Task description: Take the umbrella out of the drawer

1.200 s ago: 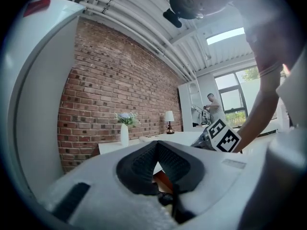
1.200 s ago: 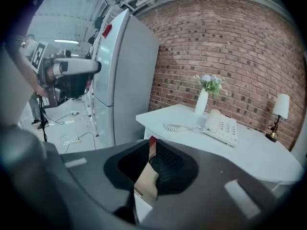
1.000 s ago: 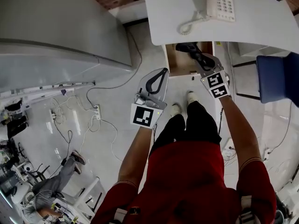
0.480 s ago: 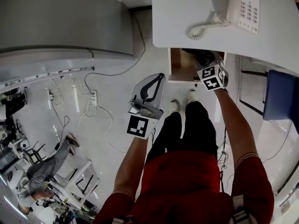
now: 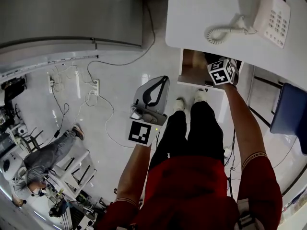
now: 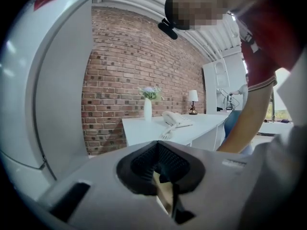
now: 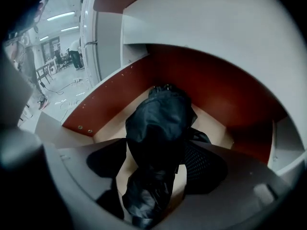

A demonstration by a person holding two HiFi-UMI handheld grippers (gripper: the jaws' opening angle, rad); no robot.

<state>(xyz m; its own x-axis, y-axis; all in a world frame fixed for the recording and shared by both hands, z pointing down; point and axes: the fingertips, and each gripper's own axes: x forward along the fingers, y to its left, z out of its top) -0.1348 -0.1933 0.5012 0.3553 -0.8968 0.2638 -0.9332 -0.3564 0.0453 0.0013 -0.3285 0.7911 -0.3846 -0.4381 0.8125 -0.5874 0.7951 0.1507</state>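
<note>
Above the open drawer [image 5: 191,71], a white tabletop [image 5: 201,18] is seen in the head view. The drawer is pulled out from under the tabletop's near edge, and red-brown walls and a pale bottom are shown. Inside the drawer, a black folded umbrella [image 7: 158,123] is laid lengthwise on the bottom, its far end towards the back wall. Over the drawer, the right hand-held gripper [image 7: 156,166] is pointed steeply down into it. Its jaws have just been opening and are spread wide to either side of the umbrella, and a strip of the pale bottom is visible between one pad and the fabric. To the left of the drawer, the left hand-held gripper [image 5: 162,83] is held over the white floor [image 5: 120,80], its jaws brought together with nothing between them. Beyond the drawer, a white telephone [image 5: 273,13] is set on the tabletop.
</note>
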